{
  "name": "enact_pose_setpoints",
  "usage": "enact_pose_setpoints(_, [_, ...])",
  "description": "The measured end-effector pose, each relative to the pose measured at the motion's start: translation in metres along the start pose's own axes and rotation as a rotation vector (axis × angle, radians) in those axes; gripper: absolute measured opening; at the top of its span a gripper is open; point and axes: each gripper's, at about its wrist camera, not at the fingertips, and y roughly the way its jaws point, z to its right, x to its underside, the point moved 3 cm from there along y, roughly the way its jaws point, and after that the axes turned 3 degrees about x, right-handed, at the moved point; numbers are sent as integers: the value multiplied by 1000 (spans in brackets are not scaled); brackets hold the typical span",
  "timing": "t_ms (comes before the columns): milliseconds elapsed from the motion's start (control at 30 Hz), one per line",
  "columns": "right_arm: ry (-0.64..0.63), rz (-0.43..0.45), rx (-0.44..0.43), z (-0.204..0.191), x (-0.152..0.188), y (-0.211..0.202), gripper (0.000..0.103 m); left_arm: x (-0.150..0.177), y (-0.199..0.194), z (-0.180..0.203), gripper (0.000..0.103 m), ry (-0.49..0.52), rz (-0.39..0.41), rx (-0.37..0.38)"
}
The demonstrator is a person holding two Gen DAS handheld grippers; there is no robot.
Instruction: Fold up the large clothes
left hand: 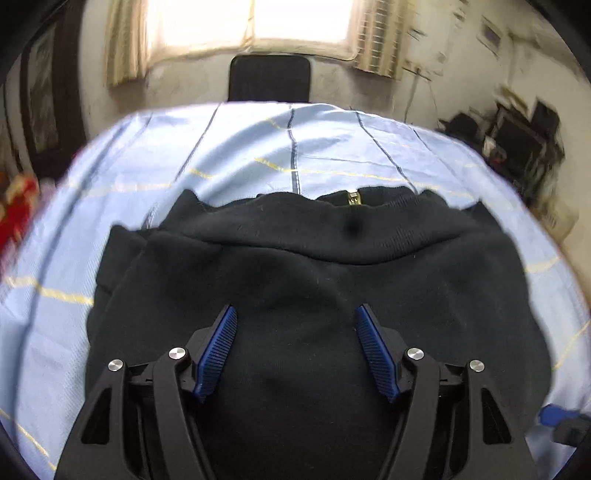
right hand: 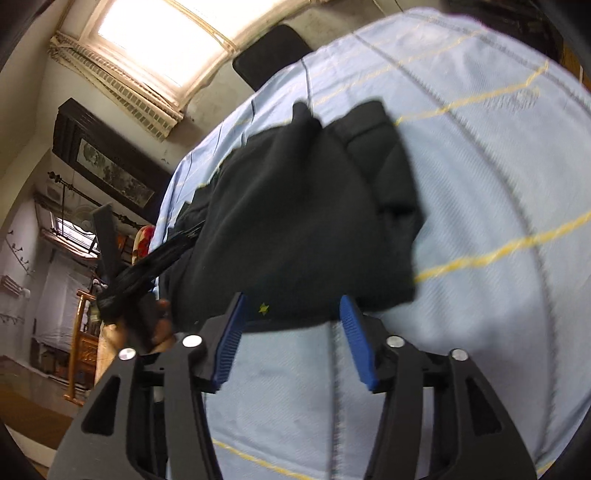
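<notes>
A thick, soft black zip-up garment (left hand: 314, 280), judged limp and fairly heavy, is seen folded on a light blue sheet (left hand: 258, 147), best pinched at a hem edge, while left gripper (left hand: 295, 317) and right gripper (right hand: 291, 306) are held apart, empty.

The left wrist camera looks down from close above the dark garment (left hand: 303, 280), facing a bright window (left hand: 251, 22). The right wrist camera is tipped sideways, low by the blue sheet (right hand: 480, 221). Both see garment, sheet and window.
</notes>
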Motion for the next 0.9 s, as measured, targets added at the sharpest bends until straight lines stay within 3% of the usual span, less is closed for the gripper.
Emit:
enact_pose_setpoints(233, [164, -53, -11, -2, 9, 31, 56, 0, 1, -6, 69, -19, -3, 20])
enact_pose_setpoints(467, [300, 102, -18, 18, -8, 28, 56, 1, 0, -7, 69, -33, -11, 37])
enact_pose_setpoints(533, [293, 157, 13, 21, -16, 25, 55, 1, -2, -8, 69, -41, -14, 48])
enact_pose_setpoints(600, [298, 207, 5, 20, -27, 19, 47, 0, -5, -13, 68, -79, -20, 78])
enact_pose_setpoints(667, [273, 214, -10, 14, -34, 17, 47, -2, -8, -18, 65, -115, -23, 107])
enact_pose_setpoints(767, [239, 231, 37, 12, -32, 26, 47, -3, -11, -23, 62, -147, -18, 147])
enact_pose_setpoints(900, [302, 228, 8, 25, -25, 39, 47, -3, -13, -16, 61, -112, -13, 144])
